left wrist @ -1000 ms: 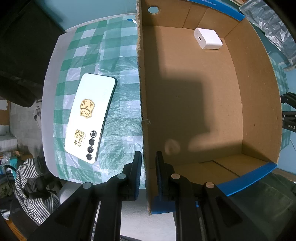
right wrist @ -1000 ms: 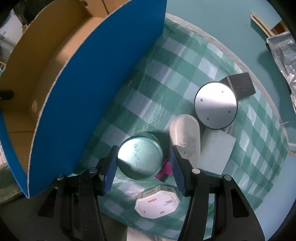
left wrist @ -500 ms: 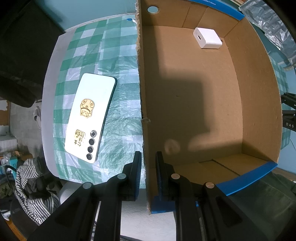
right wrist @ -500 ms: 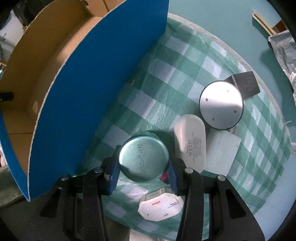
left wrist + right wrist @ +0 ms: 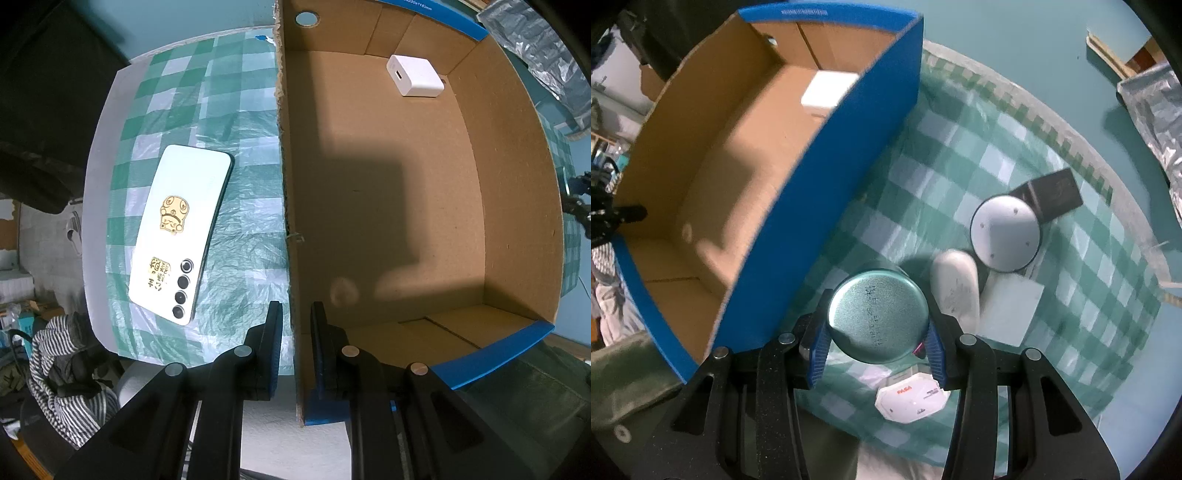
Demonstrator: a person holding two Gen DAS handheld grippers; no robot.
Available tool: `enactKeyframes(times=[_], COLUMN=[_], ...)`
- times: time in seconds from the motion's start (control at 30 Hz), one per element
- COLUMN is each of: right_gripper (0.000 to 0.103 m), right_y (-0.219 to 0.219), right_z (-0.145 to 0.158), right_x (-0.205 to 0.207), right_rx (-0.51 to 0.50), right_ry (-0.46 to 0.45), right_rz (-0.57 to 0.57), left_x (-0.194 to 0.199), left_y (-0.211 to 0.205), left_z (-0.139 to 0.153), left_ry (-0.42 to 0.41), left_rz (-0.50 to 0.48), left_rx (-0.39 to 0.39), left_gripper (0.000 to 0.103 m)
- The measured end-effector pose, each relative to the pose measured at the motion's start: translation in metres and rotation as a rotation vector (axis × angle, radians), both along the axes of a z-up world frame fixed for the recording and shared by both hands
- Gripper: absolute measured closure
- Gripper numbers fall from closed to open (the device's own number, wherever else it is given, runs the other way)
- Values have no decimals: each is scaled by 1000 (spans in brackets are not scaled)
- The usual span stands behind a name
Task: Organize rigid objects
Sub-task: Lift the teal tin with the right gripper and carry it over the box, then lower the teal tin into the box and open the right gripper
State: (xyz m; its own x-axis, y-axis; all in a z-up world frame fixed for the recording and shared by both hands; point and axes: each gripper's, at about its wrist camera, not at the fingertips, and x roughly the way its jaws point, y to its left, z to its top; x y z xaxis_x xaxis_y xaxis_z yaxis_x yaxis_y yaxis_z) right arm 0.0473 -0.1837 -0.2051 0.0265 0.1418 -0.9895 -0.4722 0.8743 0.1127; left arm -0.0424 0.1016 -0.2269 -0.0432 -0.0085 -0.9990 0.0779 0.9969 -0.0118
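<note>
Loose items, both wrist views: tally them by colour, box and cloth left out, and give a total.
White: 5, namely the phone, the charger, the oval case, the flat square card and the octagonal box.
Teal: 1, the round tin, clamped in the right gripper.
Silver: 1, the round disc.
Black: 1, the dark card.
Total: 8

A small white cube charger (image 5: 414,75) is seen in the far corner of the open cardboard box (image 5: 388,192), w/ a white phone (image 5: 181,232) laid face-down on the green-checked cloth (image 5: 243,236) just left of the box wall.
</note>
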Motion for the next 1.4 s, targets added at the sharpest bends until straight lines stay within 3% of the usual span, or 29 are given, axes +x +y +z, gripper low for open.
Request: enactKeyframes(times=[0.8, 1.13, 1.4], right_gripper=[59, 59, 59], right_y=[21, 44, 69], right_z=[78, 87, 73], right_x=[50, 79, 91], right_rx=[14, 40, 41], right_ry=[-102, -126, -94], right_rz=[51, 68, 106], left_x=[0, -1, -1], left_y=[4, 6, 11], left_z=[-2, -4, -6], left_ry=[1, 4, 11], left_rz=[12, 17, 25], left_rx=[-4, -10, -7], left_gripper=[88, 88, 88])
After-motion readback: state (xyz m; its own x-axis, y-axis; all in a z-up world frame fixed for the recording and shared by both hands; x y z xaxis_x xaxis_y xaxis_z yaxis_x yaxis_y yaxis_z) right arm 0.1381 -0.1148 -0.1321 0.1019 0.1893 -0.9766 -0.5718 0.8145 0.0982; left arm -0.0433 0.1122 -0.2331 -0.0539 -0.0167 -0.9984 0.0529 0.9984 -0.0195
